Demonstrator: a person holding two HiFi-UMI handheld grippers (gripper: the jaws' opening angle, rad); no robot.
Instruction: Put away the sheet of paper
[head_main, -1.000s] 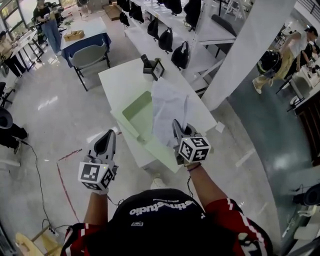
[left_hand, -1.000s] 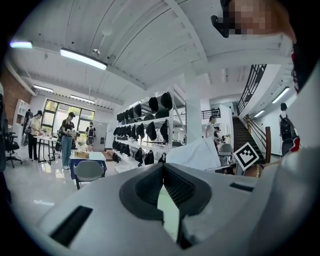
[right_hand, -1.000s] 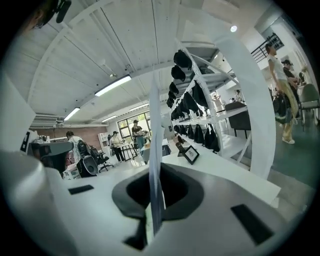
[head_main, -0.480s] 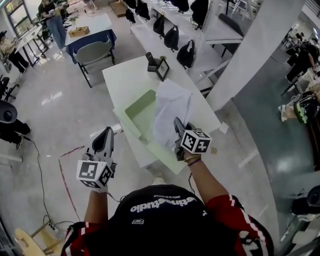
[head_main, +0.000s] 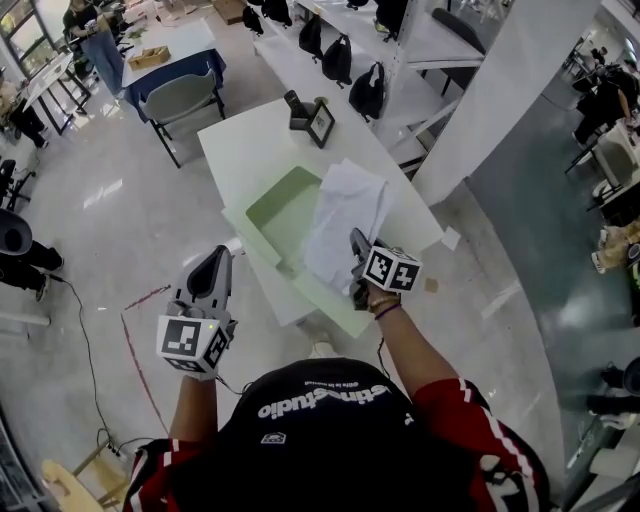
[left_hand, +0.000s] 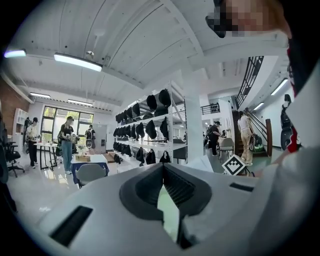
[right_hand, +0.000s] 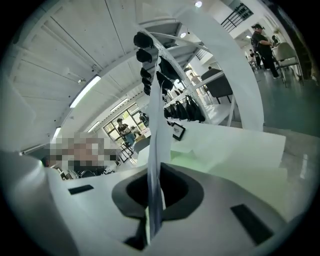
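Over the green box (head_main: 275, 205), the sheet of paper (head_main: 345, 212) stood pinched at its near edge by the right gripper (head_main: 356, 245), stretching away across the box; the left gripper (head_main: 220, 258), pressed together, empty, hovered off the box's left.

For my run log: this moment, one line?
right gripper: shut on sheet of paper, over green box | left gripper: shut, empty
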